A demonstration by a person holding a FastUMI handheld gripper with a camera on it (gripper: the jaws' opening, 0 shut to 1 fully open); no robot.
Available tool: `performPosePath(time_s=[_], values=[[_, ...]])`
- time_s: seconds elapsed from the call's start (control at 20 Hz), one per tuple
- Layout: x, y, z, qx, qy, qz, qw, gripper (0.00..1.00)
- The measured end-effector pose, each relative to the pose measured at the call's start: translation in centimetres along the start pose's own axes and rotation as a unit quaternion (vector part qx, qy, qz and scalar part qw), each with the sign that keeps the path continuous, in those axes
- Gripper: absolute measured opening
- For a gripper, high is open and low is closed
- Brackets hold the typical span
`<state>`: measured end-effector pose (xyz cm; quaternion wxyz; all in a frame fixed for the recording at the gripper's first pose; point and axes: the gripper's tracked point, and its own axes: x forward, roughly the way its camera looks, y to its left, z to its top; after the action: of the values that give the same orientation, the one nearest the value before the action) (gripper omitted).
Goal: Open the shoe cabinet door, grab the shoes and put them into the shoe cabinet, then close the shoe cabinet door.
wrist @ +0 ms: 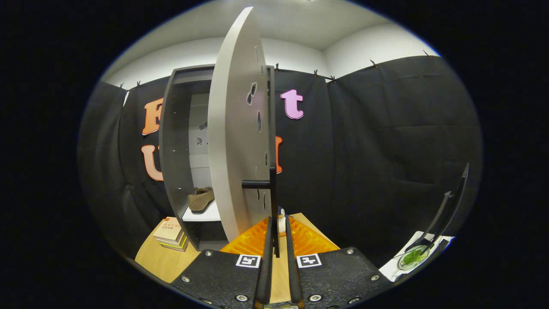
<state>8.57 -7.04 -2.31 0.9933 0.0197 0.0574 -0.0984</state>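
A brown suede shoe (200,198) is already sitting on the white shelf (201,216) inside the tall grey shoe cabinet (176,141), so only closing looks left. The gripper (278,240) is pinching its fingers narrowly around the slim black bar handle (272,201) of the pale grey door (233,128), which is standing open, edge-on.

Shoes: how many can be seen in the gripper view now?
1. One brown shoe lies on the white shelf inside the open cabinet, left of the door. The door may hide another. The gripper has its jaws closed on the door handle.
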Motion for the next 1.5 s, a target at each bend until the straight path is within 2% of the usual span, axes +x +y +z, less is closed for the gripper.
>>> performPosePath(time_s=[0.25, 0.45, 0.65, 0.85, 1.0, 1.2, 1.35, 1.5], values=[[-0.4, -3.8, 0.0, 0.001, -0.005, -0.029, 1.0, 0.16], [-0.5, -5.3, -0.2, -0.005, -0.007, -0.051, 0.999, 0.1], [-1.1, -7.1, -0.1, -0.012, -0.004, -0.076, 0.997, 0.09], [-1.2, -6.5, -0.5, -0.009, 0.002, -0.07, 0.998, 0.09], [-1.6, -4.6, -0.3, 0.006, 0.0, -0.045, 0.999, 0.09], [-2.1, -2.1, -1.1, -0.007, 0.008, -0.023, 1.0, 0.09], [-2.2, -0.3, -2.2, -0.009, 0.021, -0.001, 1.0, 0.09], [-2.0, 1.9, -5.2, -0.011, 0.051, 0.022, 0.998, 0.12]])
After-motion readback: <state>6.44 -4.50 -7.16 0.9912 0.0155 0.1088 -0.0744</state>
